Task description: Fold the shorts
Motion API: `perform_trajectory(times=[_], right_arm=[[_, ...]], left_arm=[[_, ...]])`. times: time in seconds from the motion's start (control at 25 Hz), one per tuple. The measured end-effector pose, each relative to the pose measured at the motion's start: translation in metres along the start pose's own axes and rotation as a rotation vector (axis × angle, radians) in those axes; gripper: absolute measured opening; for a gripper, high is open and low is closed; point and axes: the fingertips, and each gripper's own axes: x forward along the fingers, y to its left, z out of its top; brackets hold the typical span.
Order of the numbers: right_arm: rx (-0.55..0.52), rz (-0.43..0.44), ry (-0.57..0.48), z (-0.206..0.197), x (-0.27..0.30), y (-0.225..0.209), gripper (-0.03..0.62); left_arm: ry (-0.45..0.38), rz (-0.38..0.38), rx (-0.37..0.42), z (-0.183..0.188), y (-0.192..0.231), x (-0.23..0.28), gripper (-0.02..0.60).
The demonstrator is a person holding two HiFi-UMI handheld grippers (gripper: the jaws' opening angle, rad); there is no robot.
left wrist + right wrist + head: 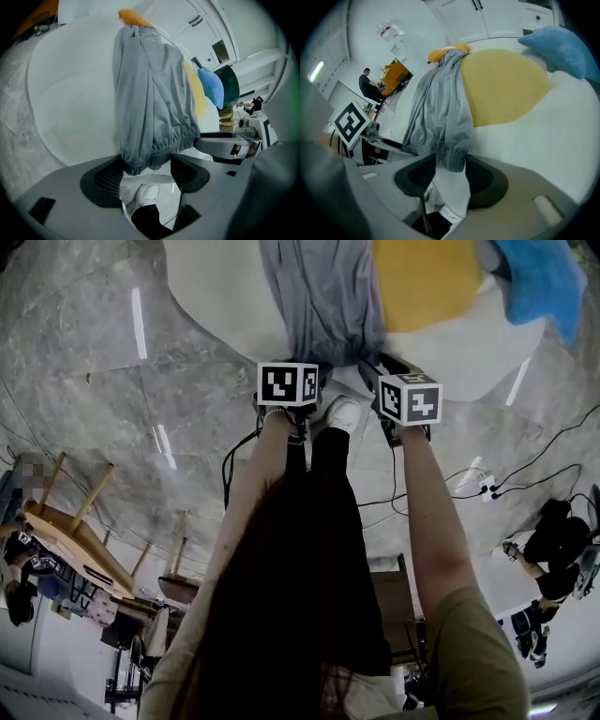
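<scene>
Grey marble floor point(112, 427) lies under the person, and one white shoe point(344, 412) shows below the near edge of a white table point(70, 103).

At this edge both tools point steeply down. The left gripper point(146, 176) has its jaws wide apart. The gathered waistband point(154, 157) sits between them and fills most of the gap, but the pads do not seem to press it. The right gripper point(446, 176) is also open. One corner of the waistband hangs between its jaws, close to the right pad and with free space at the other pad. So neither one is holding the cloth at this moment.

The shorts point(150, 93) are grey and lie as a long narrow strip from the near edge across the table, probably already doubled lengthwise. Their waistband comes a little over the edge. The cloth looks thin, light and very soft, so it will sag and wrinkle when lifted and will not keep any shape. The elastic waistband is the thickest part and gives the surest hold, best at its two corners so that the strip stays flat.

Farther away, a yellow cloth point(506, 89) lies just beside the shorts, and a blue cloth point(562, 47) lies beyond it. An orange thing point(445, 50) shows at the far end of the shorts.
</scene>
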Motion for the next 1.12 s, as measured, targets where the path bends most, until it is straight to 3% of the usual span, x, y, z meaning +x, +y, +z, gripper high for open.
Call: perform_trajectory(times=[0.32,0.56,0.8,0.96,1.12], right_arm=[[-0.001,0.025,0.059,-0.016,0.01,-0.005,0.185],[-0.071,0.097,0.081,-0.012,0.009,0.006,0.067],[-0.054,0.209,0.132,-0.028,-0.012,0.022,0.049],[-0.048,0.258,0.191,-0.059,-0.035,0.033,0.049],[0.024,0.281,0.228,-0.097,-0.061,0.042,0.049]], left_arm=[[0.059,-0.016,0.03,-0.002,-0.004,0.012,0.149],[0.061,-0.091,0.018,-0.004,-0.009,0.005,0.085],[0.074,-0.167,0.009,-0.034,-0.024,-0.018,0.071],[0.115,-0.204,-0.019,-0.07,-0.038,-0.034,0.071],[0.161,-0.217,-0.02,-0.11,-0.055,-0.05,0.071]])
